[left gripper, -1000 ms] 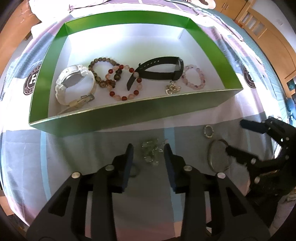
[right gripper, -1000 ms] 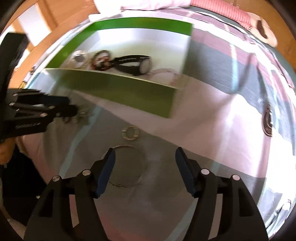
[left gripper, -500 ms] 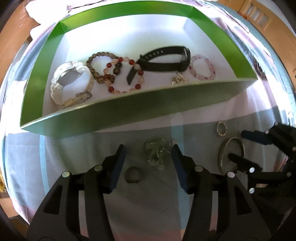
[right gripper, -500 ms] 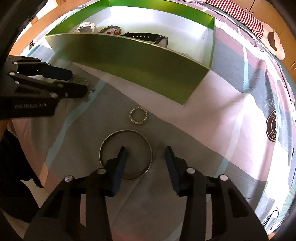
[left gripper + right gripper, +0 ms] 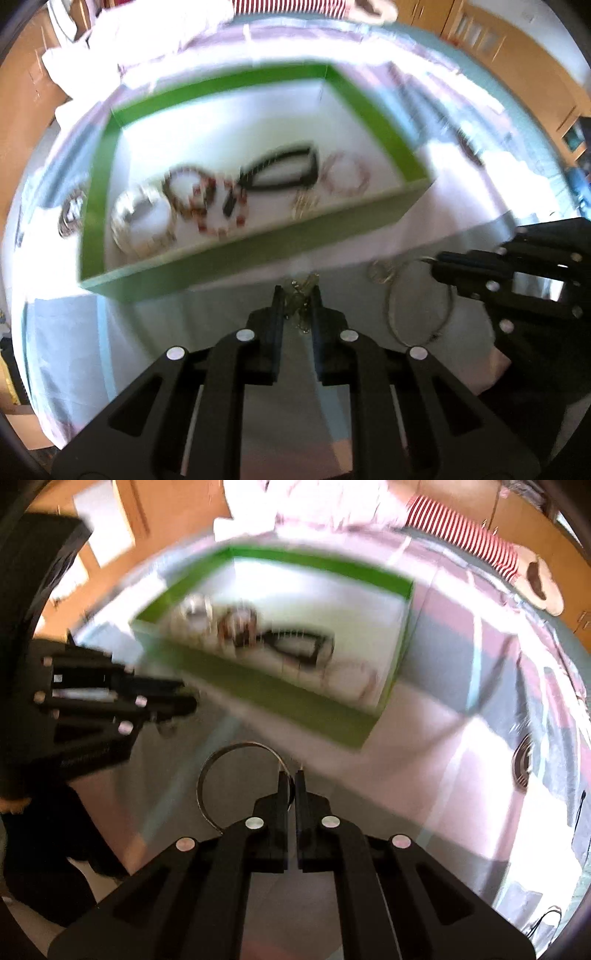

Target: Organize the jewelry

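In the left wrist view, the left gripper [image 5: 297, 295] has its jaws closing on a small greenish beaded piece [image 5: 300, 300], which sits pinched between the two black fingers above the patterned cloth [image 5: 184, 332]. Beyond it lies the green box [image 5: 236, 254], its white floor holding a white watch [image 5: 142, 221] at the near left, a brown bead bracelet [image 5: 181, 188], a red bead bracelet [image 5: 221, 214], a black watch [image 5: 284, 171] and a pale pink bracelet [image 5: 345, 175] toward the right; all are blurred. At the right, the right gripper [image 5: 439, 264] grips the far edge of a thin metal bangle [image 5: 417, 302], and a small ring [image 5: 378, 271] lies just left of it on the cloth.

In the right wrist view, the right gripper [image 5: 291, 775] is fully clamped, its fingertips pinching the right side of the bangle [image 5: 236, 775], whose hoop stands out to the left of the fingers. The left gripper [image 5: 184, 701] appears at the left, near the box [image 5: 295, 709], whose contents are smeared by blur.
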